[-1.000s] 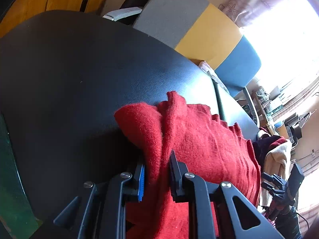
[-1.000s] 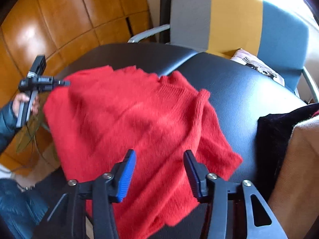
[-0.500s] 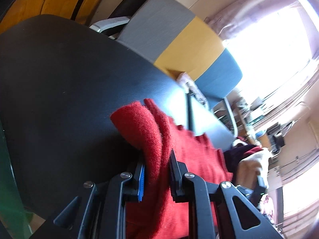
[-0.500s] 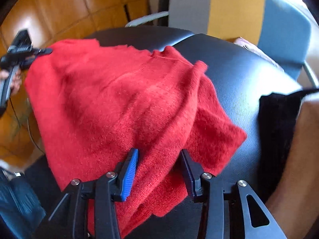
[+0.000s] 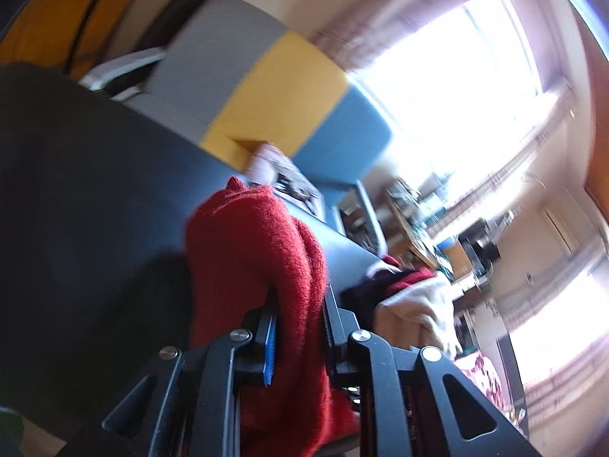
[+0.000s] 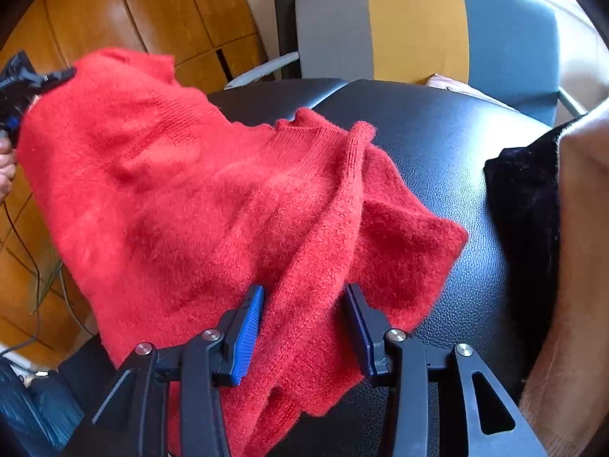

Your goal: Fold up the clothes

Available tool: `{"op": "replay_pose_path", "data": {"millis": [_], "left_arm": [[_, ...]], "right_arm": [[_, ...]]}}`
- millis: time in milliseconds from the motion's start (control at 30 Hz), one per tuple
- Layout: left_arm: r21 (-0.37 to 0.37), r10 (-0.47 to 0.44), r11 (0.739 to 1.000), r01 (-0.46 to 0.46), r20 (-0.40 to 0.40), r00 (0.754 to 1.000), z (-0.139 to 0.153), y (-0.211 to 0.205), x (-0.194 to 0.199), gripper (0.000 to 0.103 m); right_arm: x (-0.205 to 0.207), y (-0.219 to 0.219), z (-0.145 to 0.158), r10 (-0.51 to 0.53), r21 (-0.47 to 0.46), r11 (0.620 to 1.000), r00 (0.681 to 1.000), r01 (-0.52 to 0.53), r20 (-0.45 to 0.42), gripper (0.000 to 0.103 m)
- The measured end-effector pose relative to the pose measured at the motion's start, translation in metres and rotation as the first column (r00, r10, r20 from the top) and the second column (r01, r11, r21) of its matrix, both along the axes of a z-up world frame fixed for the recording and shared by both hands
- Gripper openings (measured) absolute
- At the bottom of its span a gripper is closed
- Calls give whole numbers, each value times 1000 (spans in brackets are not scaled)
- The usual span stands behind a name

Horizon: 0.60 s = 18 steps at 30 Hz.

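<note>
The left wrist view is smearing with motion blur, so the window, the shelves on the far right and the pile of dark and cream clothes (image 5: 411, 301) are hard to make out. The red sweater (image 5: 262, 251) is hiding most of the left gripper's (image 5: 297, 327) inner pads, and its lower edge is running out of the frame at the bottom. In the right wrist view, the sweater (image 6: 213, 205) is covering the near left part of the black table (image 6: 437, 133), and the cream garment (image 6: 582, 228) and black garment (image 6: 525, 194) on the right are cut off by the frame edge.

The left gripper is pinching a bunched fold of the sweater between its closed-in fingers, holding that corner lifted above the table. In the right view, this gripper is showing at the far left edge, gripping the raised corner of the sweater, with a bit of hand just below it.

The right gripper (image 6: 304, 323) is sitting low over the near edge of the sweater, its fingers spread wide on either side of a ridge of fabric and not squeezing it.

The sweater is draping from the lifted left corner down across the table, with one flap lying flat to the right. A grey, yellow and blue chair (image 6: 418, 26) is standing beyond the table.
</note>
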<state>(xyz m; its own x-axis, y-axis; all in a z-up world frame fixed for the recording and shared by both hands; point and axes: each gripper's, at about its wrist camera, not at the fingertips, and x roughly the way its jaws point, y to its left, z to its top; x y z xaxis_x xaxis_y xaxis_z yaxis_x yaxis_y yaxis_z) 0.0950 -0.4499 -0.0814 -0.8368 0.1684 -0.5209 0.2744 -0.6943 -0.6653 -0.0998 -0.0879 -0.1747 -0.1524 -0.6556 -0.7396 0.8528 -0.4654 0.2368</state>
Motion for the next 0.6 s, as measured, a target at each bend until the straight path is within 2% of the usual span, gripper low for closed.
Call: {"op": "replay_pose_path", "data": {"millis": [167,367,600], "left_arm": [[-6,-117,993,117,23,993,0,52,-56,18],[6,-238,971,239,106,965,-30,115,-115,18],[-6,-247,967,255,226,942,-80,158,-160,18]], "right_arm": [[1,-1,-4,-22,-36,999,1000,22,11,44],[3,1,-8,-44,-86,995,999,46,25,44],[4,4,-12,-58,-134,989,997,64,44,44]]}}
